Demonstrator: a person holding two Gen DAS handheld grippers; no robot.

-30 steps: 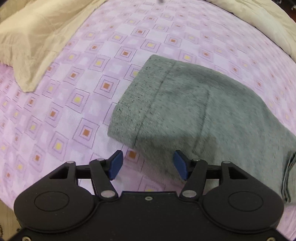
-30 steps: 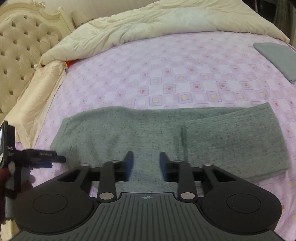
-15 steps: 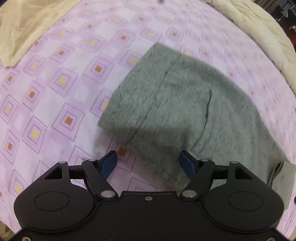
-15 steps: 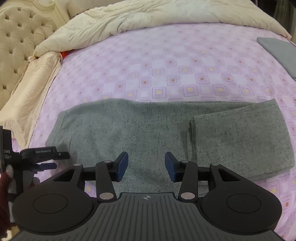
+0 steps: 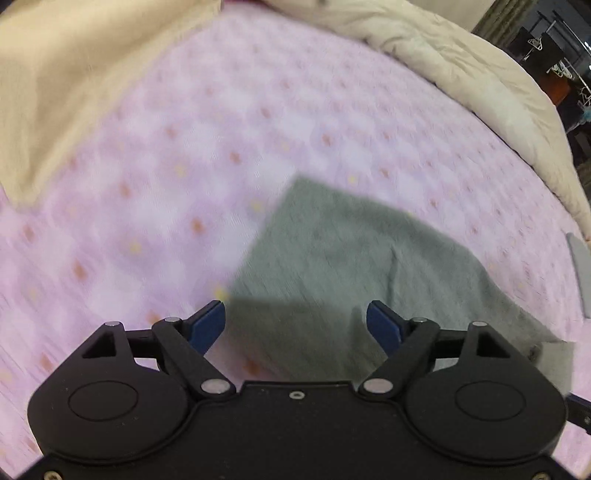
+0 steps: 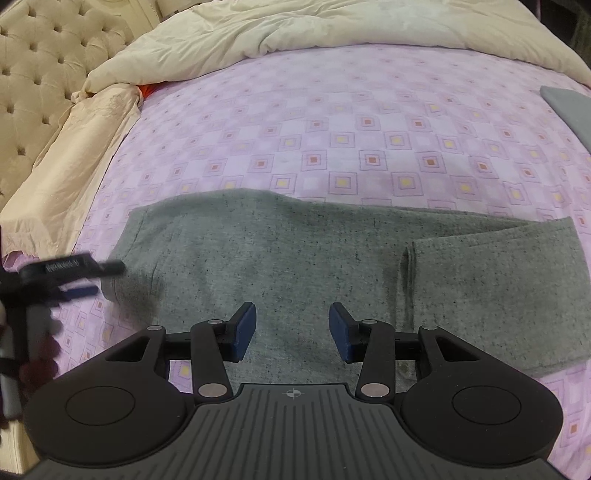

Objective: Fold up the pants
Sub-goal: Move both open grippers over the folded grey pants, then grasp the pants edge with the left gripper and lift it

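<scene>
Grey pants lie flat across the purple patterned bedsheet, with the leg end folded back over on the right. My right gripper is open and empty, just above the pants' near edge at the middle. My left gripper is open and empty over the waist corner of the pants; this view is blurred. The left gripper also shows in the right wrist view at the pants' left end.
A cream duvet is bunched along the far side of the bed. A beige pillow and a tufted headboard are at the left. A folded grey cloth lies at the far right. Purple sheet lies beyond the pants.
Both grippers have opened wider. The left gripper has swung over the waist corner, blurring its view. The right gripper has moved closer to the pants.
</scene>
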